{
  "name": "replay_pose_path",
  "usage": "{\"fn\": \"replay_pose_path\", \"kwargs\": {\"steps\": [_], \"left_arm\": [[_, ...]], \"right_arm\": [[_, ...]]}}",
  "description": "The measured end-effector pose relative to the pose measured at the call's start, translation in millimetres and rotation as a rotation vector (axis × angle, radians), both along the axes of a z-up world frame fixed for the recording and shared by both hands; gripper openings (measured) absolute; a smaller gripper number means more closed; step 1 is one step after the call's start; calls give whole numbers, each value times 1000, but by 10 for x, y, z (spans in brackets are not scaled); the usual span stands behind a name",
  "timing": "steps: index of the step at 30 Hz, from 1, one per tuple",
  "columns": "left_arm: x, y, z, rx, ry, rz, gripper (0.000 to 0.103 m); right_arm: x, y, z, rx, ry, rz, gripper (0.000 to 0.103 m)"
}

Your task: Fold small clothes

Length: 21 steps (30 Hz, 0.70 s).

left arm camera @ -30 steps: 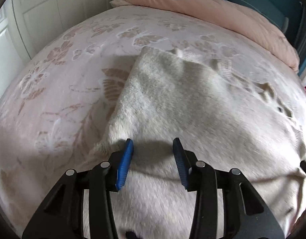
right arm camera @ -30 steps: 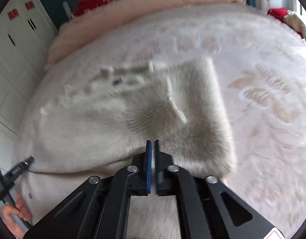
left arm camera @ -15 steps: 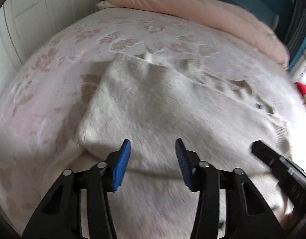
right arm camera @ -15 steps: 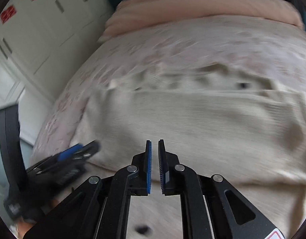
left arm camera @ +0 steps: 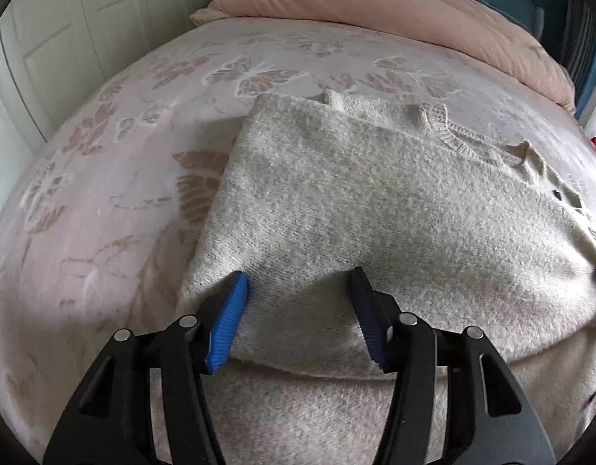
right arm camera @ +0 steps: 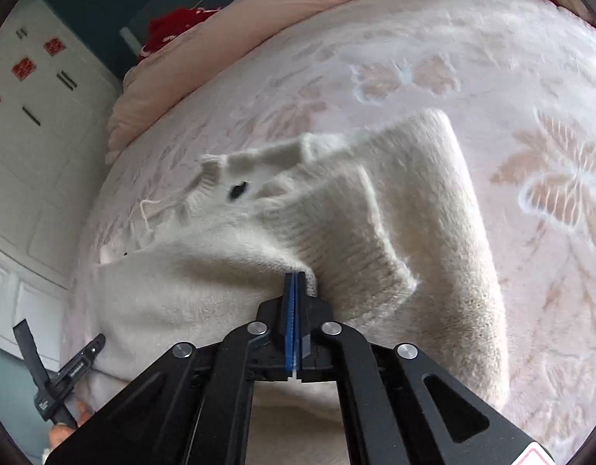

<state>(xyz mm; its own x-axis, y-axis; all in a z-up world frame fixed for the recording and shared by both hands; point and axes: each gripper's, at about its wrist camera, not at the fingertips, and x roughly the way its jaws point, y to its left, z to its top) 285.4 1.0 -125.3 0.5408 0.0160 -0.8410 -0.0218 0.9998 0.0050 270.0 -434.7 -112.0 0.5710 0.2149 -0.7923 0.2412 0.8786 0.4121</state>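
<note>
A cream knitted sweater [left arm camera: 375, 209] lies folded on the pink butterfly-patterned bed cover [left arm camera: 104, 178]. My left gripper [left arm camera: 298, 294] is open, its blue fingers resting on the near folded edge of the sweater. In the right wrist view the sweater [right arm camera: 375, 240] has its ribbed hem turned over. My right gripper [right arm camera: 295, 283] is shut on a fold of the sweater and holds it pinched. The left gripper shows in the right wrist view [right arm camera: 65, 372] at the lower left.
A pink rolled duvet [left arm camera: 394, 11] lies along the far side of the bed, with something red [right arm camera: 173, 27] behind it. White cupboard doors [left arm camera: 65, 38] stand at the left. The bed cover [right arm camera: 530, 155] stretches to the right of the sweater.
My right gripper has closed fully on the sweater's fold and swung back toward the right end of the garment. My left gripper stays open and has settled onto the near folded edge.
</note>
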Motion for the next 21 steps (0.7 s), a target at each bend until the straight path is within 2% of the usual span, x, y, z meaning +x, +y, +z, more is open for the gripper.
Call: {"fn": "replay_pose_path", "kwargs": {"steps": [2, 3, 4, 6, 7, 9, 12, 14, 17, 19, 21], "left_arm": [[0, -39, -10, 19, 0, 11, 55], [4, -38, -9, 19, 2, 11, 55], [6, -33, -4, 17, 5, 8, 55], [-13, 5, 38, 4, 13, -8, 55], [-53, 38, 87, -9, 12, -10, 55], [-209, 125, 198, -36, 7, -12, 54], [-617, 258, 359, -41, -11, -23, 60], [-951, 382, 412, -55, -2, -31, 63], [-1468, 601, 429, -79, 33, -36, 70], [-1790, 728, 422, -78, 55, -27, 73], [-2042, 819, 406, -98, 80, -22, 79]], "right_arm": [[98, 189, 35, -125, -12, 53, 0], [163, 192, -70, -189, 38, 48, 0], [174, 116, -158, -165, 55, 40, 0], [78, -86, -101, -94, 40, -17, 0], [-14, -132, -16, -118, 38, -46, 0], [-334, -129, 252, -219, 13, -59, 7], [-927, -115, 550, -291, -38, -28, 15], [-1419, -129, 663, -299, -45, -18, 33], [-2133, -191, 673, -304, -22, -15, 46], [-2557, -177, 640, -301, 23, -11, 48], [-2781, -135, 588, -274, 55, -5, 54]]}}
